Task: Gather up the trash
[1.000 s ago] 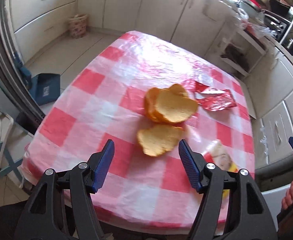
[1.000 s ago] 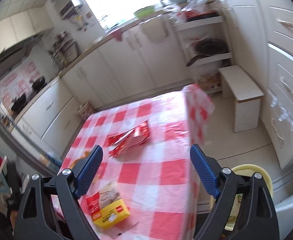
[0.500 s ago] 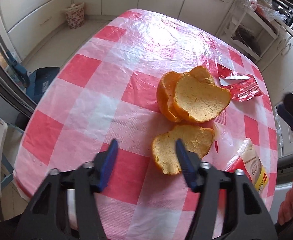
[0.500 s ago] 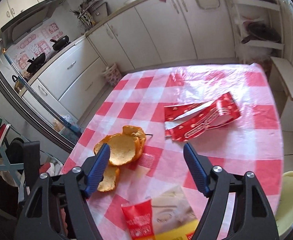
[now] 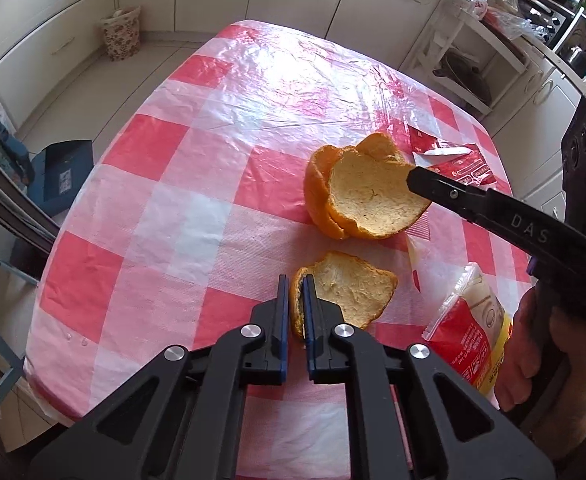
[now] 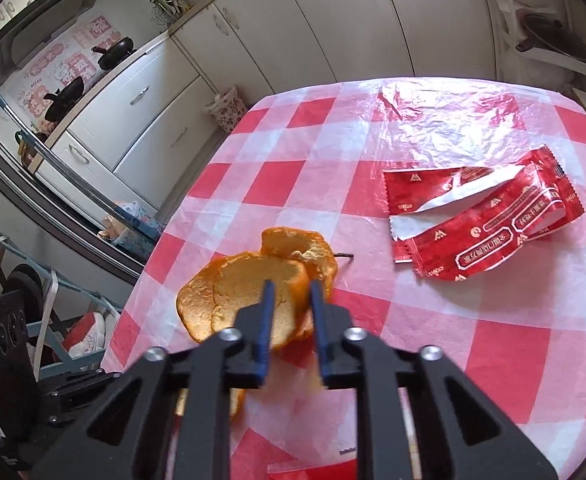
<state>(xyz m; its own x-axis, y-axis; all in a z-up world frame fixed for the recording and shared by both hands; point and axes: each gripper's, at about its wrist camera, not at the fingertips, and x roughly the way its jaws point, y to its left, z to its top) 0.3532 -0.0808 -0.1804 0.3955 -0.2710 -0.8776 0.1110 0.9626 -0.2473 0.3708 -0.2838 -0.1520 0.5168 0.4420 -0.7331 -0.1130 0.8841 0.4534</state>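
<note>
Left gripper [image 5: 295, 280]: you have it clenched on the left rim of the small orange peel [image 5: 353, 288], blue pads pinching the peel's edge between them.
Small orange peel: it lies pith side up near the table's near edge, just in front of the large peel pile, apart from it.
Right gripper [image 6: 291, 288]: your fingers are drawn close around the right edge of the large orange peel pile [image 6: 253, 284]; the rim sits between the pads, and they appear to grip it, though the contact itself is partly hidden.
Large orange peel pile: several cupped pieces stacked together, around the middle of the table, toward its right side as the left camera sees it [image 5: 365, 196].
Red wrappers [image 6: 481, 220]: two torn foil packets, overlapping, flat on the cloth beyond the peel pile toward the far right corner.
Snack packet [image 5: 469, 328]: red, white and yellow, at the near right edge of the table, beside your right hand [image 5: 549, 356].
Table [image 5: 165, 184]: covered with a red and white checked plastic cloth.
</note>
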